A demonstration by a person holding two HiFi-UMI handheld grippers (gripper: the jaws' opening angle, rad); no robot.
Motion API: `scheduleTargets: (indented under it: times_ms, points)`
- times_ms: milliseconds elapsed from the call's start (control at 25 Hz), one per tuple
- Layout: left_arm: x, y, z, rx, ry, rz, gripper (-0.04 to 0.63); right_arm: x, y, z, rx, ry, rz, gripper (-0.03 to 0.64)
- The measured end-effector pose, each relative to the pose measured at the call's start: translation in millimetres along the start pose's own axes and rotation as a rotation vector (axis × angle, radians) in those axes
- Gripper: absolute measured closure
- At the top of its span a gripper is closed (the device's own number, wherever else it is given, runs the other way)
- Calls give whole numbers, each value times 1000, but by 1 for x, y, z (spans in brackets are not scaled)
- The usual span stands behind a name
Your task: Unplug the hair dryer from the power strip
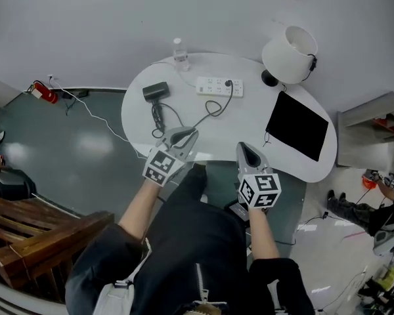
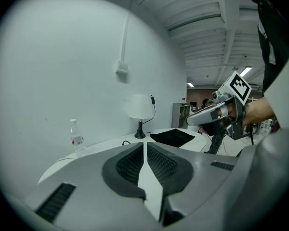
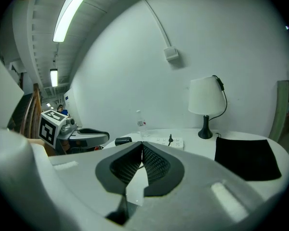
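Observation:
A white power strip (image 1: 219, 86) lies at the back of the white table (image 1: 138, 113), with a black plug (image 1: 229, 83) in it. The plug's cord (image 1: 213, 110) loops to the black hair dryer (image 1: 155, 90) at the table's left. In the right gripper view the strip (image 3: 166, 141), plug (image 3: 170, 138) and dryer (image 3: 124, 140) sit beyond the jaws. My left gripper (image 1: 182, 136) is shut and empty at the table's near edge. My right gripper (image 1: 245, 148) is shut and empty too, just short of that edge. Both are well apart from the strip.
A water bottle (image 1: 179, 53) stands behind the strip. A white lamp (image 1: 290, 52) is at the back right. A black mat (image 1: 297, 125) covers the table's right part. A wooden bench (image 1: 33, 231) is on the floor at the left.

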State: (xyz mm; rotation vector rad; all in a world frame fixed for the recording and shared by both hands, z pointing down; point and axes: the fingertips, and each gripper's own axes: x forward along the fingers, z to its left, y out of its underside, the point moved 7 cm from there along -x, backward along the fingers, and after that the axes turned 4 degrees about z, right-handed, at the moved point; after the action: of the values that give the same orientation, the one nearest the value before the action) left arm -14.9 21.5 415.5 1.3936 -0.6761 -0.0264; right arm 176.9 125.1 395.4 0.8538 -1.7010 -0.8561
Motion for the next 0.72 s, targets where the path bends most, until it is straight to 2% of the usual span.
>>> scheduleTargets:
  times_ms: [480, 720]
  points:
    - [98, -32, 89, 77, 79, 57, 568, 85, -66, -46, -26, 47, 50, 612]
    - [136, -32, 120, 191, 98, 125, 549, 116, -84, -58, -34, 73, 69, 612]
